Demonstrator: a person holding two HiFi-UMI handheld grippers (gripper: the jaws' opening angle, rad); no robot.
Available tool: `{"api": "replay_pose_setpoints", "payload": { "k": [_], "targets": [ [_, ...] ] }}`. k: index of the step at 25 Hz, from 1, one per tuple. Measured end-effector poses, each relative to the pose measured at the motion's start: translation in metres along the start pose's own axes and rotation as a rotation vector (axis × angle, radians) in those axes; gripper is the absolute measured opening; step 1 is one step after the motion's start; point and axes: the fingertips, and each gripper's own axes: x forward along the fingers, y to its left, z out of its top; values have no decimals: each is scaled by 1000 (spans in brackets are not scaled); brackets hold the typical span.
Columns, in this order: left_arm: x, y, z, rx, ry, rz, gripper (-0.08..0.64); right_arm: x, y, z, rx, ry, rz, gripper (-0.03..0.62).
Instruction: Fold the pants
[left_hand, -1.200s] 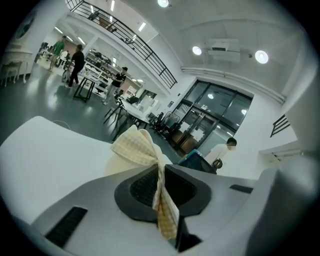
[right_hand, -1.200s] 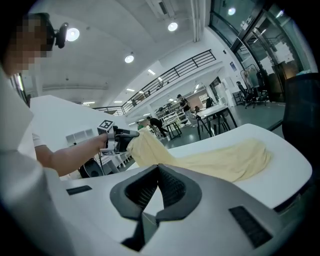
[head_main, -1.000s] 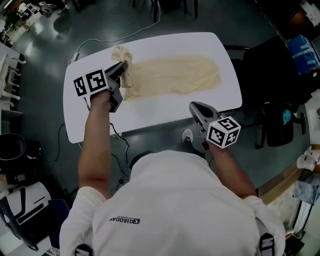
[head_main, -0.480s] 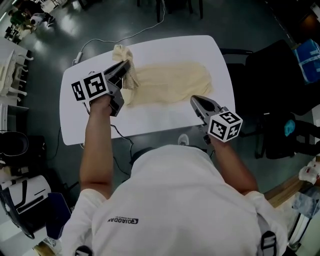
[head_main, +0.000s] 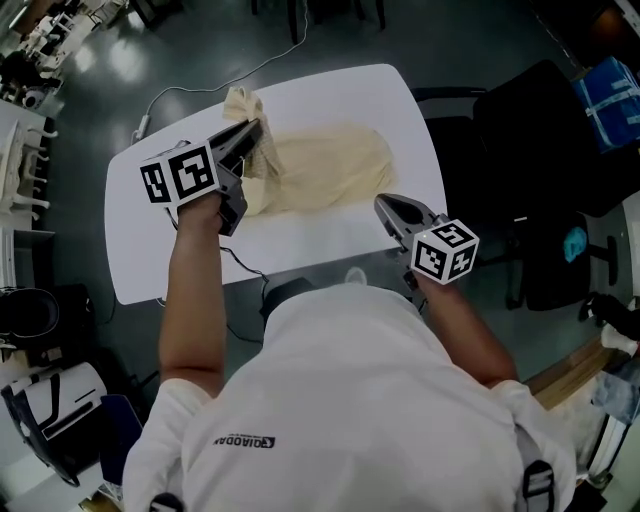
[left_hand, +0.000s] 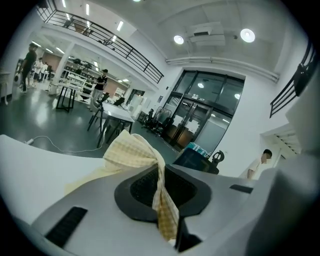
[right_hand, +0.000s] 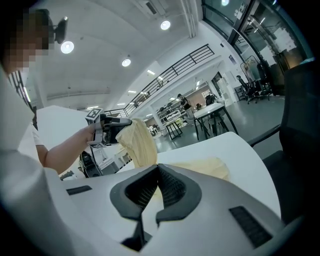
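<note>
Pinching a raised end of the pants (head_main: 325, 165) above the counter (head_main: 150, 262), your left gripper (head_main: 252, 130) holds cloth; your right gripper (head_main: 384, 204) sits pressed together, empty

Pants (head_main: 325, 168) on table (head_main: 150, 255), chair (head_main: 525, 125) to R.

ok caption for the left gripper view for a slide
Left claw shut on a bunched fold of the cream pants over the white table.
</note>
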Motion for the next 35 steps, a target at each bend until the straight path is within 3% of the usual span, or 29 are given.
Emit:
{"api": "replay_pose_setpoints", "payload": {
  "k": [12,20,27,35],
  "targets": [
    [90,-37,-25,37,136,-45,61,-28,-38,-2,52,-52,-80,17],
    [167,-38,-80,37,288,-33,61,-46,-60,-12,89,-74,-146,17],
    [217,-59,-115,60,388,-68,61,-67,-86,-17,120,-91,-209,17],
    [267,-37,-153,23,428,21,66,-81,-101,-21,133,-85,-252,17]
  ]
}}
